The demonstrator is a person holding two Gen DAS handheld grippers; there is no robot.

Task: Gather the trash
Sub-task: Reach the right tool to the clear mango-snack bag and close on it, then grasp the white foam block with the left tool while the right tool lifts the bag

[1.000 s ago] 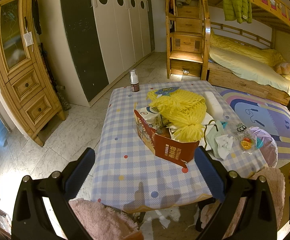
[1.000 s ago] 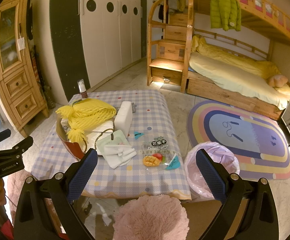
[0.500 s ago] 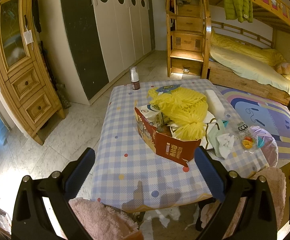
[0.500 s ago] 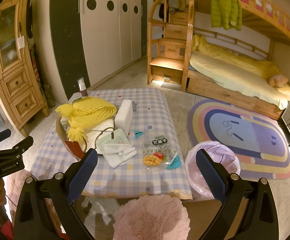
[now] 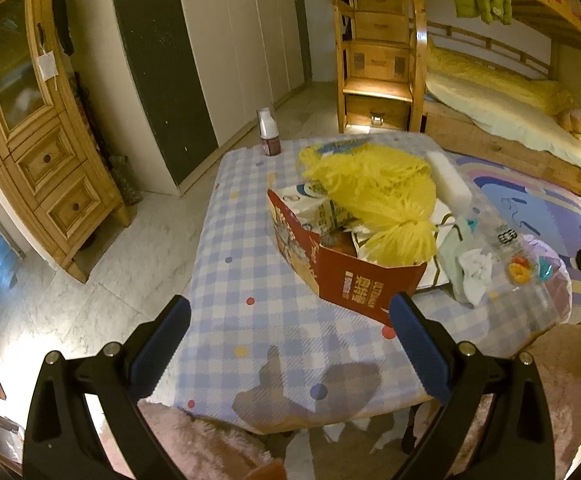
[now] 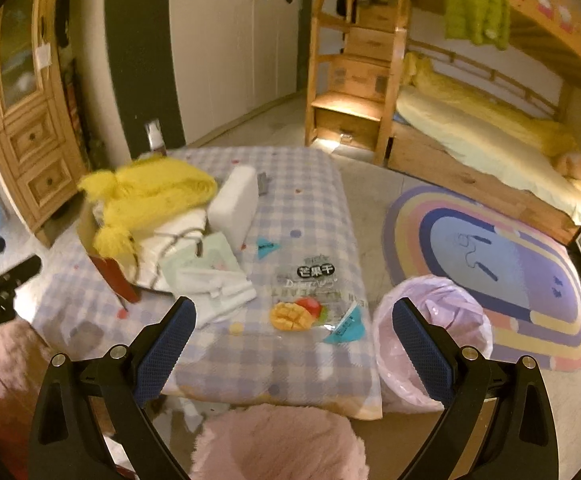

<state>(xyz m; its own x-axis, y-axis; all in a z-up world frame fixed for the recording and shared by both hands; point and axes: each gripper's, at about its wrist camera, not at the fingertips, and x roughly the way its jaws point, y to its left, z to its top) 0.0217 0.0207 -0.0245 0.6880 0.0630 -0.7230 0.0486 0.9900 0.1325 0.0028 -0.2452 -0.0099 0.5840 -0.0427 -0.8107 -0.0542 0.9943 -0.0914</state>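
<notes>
Both tools spread wide, gripping nothing: left tool (image 5: 290, 344) above the checked desk (image 5: 242, 280) near the red carton (image 5: 354, 280); right tool (image 6: 292, 338) over the mango snack wrapper (image 6: 310, 300). Just beside the desk, a pink-lined bin (image 6: 434, 332). Crumpled white item (image 6: 218, 292), possibly tissue, blurred.

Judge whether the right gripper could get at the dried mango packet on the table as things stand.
Probably yes. The right gripper is open and empty, and the mango packet lies flat near the table edge just ahead of its fingers, with nothing on it.
</notes>
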